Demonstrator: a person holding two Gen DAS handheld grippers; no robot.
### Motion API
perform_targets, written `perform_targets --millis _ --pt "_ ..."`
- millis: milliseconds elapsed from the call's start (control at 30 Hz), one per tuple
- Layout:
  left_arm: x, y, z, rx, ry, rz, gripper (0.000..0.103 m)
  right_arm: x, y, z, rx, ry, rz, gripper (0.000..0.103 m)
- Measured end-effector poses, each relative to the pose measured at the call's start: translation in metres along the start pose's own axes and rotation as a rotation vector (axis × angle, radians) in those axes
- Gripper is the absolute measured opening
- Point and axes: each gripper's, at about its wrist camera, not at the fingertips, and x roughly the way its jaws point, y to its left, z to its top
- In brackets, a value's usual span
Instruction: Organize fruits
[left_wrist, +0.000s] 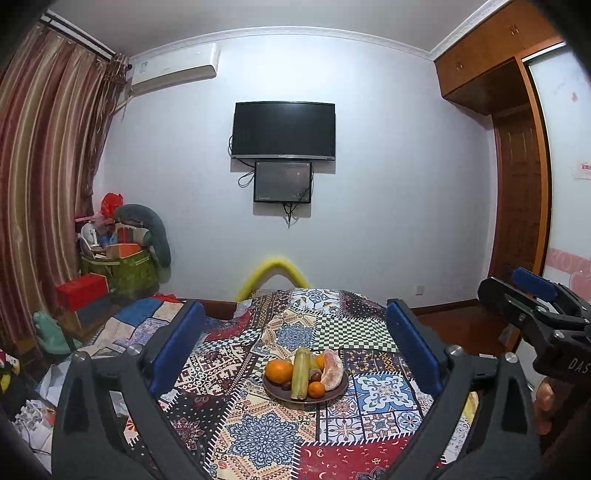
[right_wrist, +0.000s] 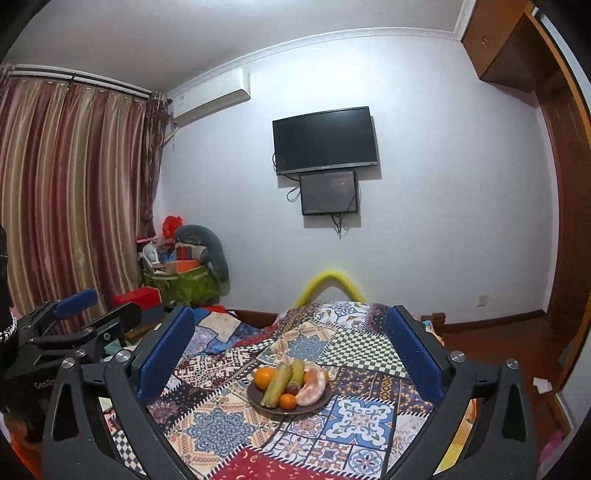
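A brown plate (left_wrist: 275, 394) of fruit sits on the patchwork-covered table (left_wrist: 258, 435). It holds a large orange (left_wrist: 279, 370), a small orange (left_wrist: 316, 389), green cane pieces (left_wrist: 300, 373), a peeled pomelo wedge (left_wrist: 332, 369) and dark chestnuts (left_wrist: 315, 376). My left gripper (left_wrist: 295, 347) is open and empty, raised short of the plate. My right gripper (right_wrist: 290, 350) is open and empty, also short of the plate (right_wrist: 258, 403). The right gripper shows at the right edge of the left wrist view (left_wrist: 524, 291); the left gripper shows at the left of the right wrist view (right_wrist: 92, 306).
A yellow padded chair back (left_wrist: 275, 271) rises behind the table. A cluttered green bag (left_wrist: 125, 269) and red box (left_wrist: 81, 291) stand at the back left by the curtains. A television (left_wrist: 283, 131) hangs on the far wall. A wooden wardrobe (left_wrist: 517, 184) is at right.
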Motion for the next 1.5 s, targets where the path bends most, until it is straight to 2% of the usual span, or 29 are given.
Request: perform_targets --millis 1500 --pt "0.0000 -0.0078 0.0025 0.017 0.006 -0.042 0.102 -0.0066 -0.0013 0.0041 -0.013 0.007 -0.003 0.103"
